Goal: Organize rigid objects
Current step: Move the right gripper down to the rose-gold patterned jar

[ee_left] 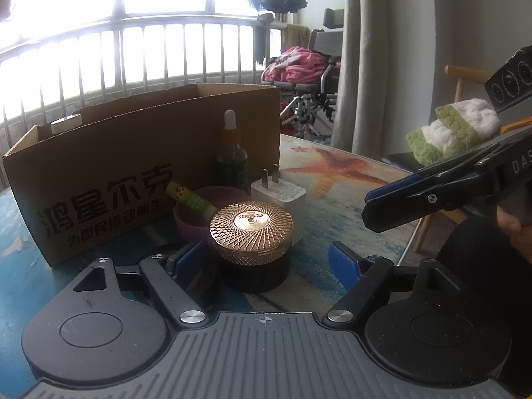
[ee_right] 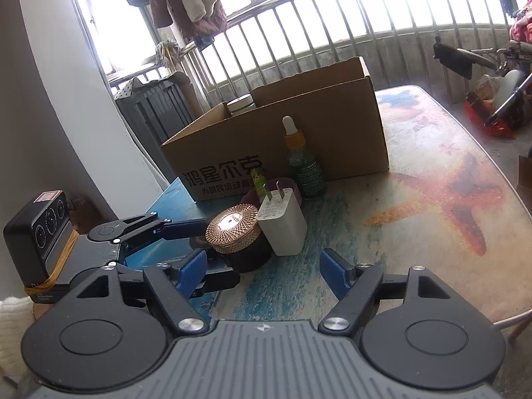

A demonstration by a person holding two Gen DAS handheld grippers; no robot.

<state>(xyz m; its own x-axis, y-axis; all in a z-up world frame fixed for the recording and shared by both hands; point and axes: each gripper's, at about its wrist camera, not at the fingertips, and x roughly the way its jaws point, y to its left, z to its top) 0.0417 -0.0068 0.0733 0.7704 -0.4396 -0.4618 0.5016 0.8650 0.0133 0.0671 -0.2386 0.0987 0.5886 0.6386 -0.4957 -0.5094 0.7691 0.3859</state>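
A round jar (ee_left: 251, 229) with a gold patterned lid and a black base stands on the starfish-print table (ee_left: 349, 173). My left gripper (ee_left: 266, 261) is open around it: the jar sits between the fingers, close to the left pad (ee_left: 191, 259) and well apart from the right one. In the right wrist view the same jar (ee_right: 232, 229) lies between the left gripper's (ee_right: 206, 252) fingers. My right gripper (ee_right: 262, 271) is open and holds nothing, low over the table just short of a white charger plug (ee_right: 282, 226). From the left wrist view, the right gripper (ee_left: 382, 206) reaches in at the right.
An open cardboard box (ee_left: 99, 173) stands behind, a white-lidded jar (ee_right: 241, 103) inside it. In front of the box are a green dropper bottle (ee_left: 231, 156), the charger (ee_left: 282, 199) and a pink bowl (ee_left: 196, 216) holding a green corn-patterned stick. A chair with a towel (ee_left: 455, 133) stands beyond the table's right edge.
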